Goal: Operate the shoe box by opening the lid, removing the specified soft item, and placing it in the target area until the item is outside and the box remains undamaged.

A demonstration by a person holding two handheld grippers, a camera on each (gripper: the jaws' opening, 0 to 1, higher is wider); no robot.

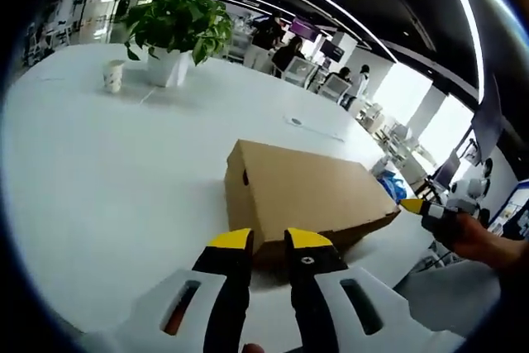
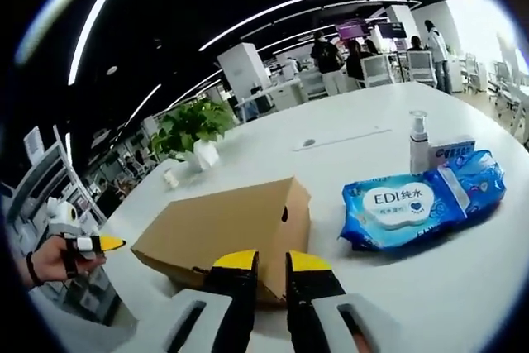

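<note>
A brown cardboard shoe box (image 1: pixel 306 192) lies on the white table (image 1: pixel 107 179) with its lid down; a small round hole shows in its end wall. My left gripper (image 1: pixel 269 241) hovers just before the box's near corner, yellow-tipped jaws almost together with nothing between them. In the right gripper view the same box (image 2: pixel 231 229) lies just ahead of my right gripper (image 2: pixel 271 262), whose jaws are also nearly closed and empty. Each gripper's yellow tip, held in a hand, shows in the other's view: the right gripper (image 1: pixel 417 206), the left gripper (image 2: pixel 103 244). The soft item is hidden.
A blue wet-wipes pack (image 2: pixel 421 204), a pump bottle (image 2: pixel 419 142) and a small blue-and-white carton (image 2: pixel 453 153) lie to the right of the box. A potted plant (image 1: pixel 178 26) and a paper cup (image 1: pixel 113 76) stand farther off. People (image 2: pixel 329 59) and chairs are beyond the table.
</note>
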